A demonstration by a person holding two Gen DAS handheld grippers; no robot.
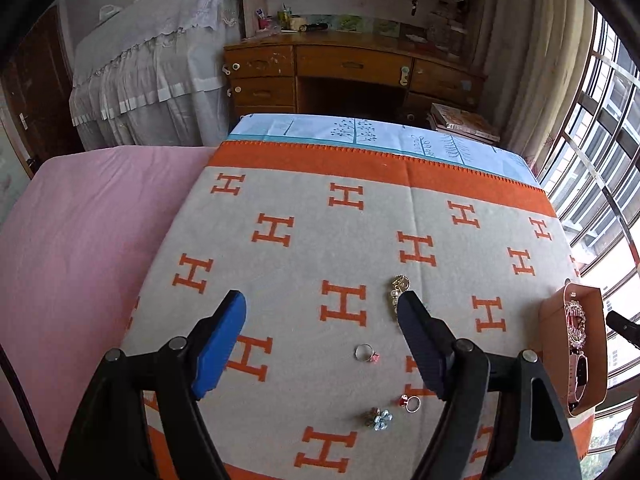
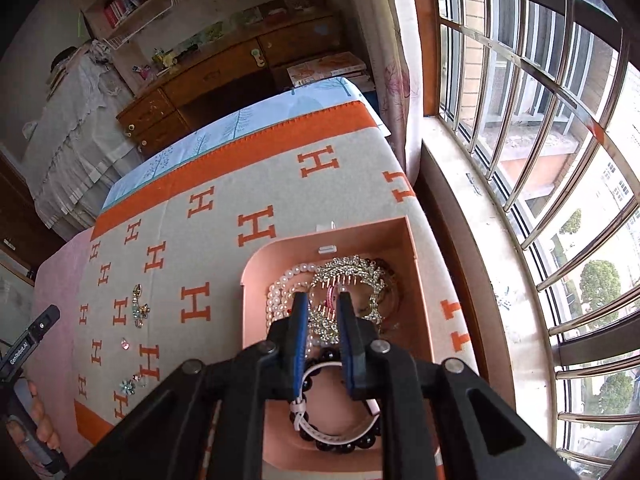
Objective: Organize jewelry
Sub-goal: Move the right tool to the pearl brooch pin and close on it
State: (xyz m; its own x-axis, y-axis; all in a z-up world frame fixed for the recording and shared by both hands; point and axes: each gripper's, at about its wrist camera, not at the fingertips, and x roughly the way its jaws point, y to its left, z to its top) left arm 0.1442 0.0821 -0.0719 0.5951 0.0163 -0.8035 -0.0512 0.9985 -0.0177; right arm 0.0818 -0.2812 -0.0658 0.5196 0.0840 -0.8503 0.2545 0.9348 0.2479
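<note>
On the bed: grey blanket (image 1: 304, 216) with orange H marks and an orange border, laid over a pale blue sheet (image 1: 372, 130); pink sheet (image 1: 88, 216) bare on its left side.
Left gripper (image 1: 320, 304): jaws spread wide, nothing between them, hovering above the blanket; loose pieces lie below and between the fingers.
Loose jewelry: gold pearl brooch (image 1: 397, 290) just beside the right-hand fingertip; ring with pink stone (image 1: 366, 353) near mid-gap; ring with red stone (image 1: 411, 403) and blue flower piece (image 1: 378, 419) nearer the camera, close together but apart.
Open room, left view: wide bare blanket ahead and to the left of the pieces, up to the orange border.
Jewelry box (image 2: 412, 240): peach, open top, sitting at the blanket's window-side edge, near corner close to the bed edge.
Box contents: pearl strand (image 2: 280, 284), rhinestone comb (image 2: 352, 270), dark bead bracelet (image 2: 344, 444), pink-white strap (image 2: 340, 434), all piled and overlapping.
Right gripper (image 2: 323, 300): jaws only a narrow slit apart, tips down inside the box over the pile; cannot tell whether a thin piece is pinched.
Edges: window ledge (image 2: 472, 216) and metal bars (image 2: 520, 80) just beyond the box side; tight room there.
Far end: wooden desk (image 1: 352, 68) beyond the foot of the bed.
Person: fingers (image 2: 40, 412) on the other gripper's handle, low left in the right view.
</note>
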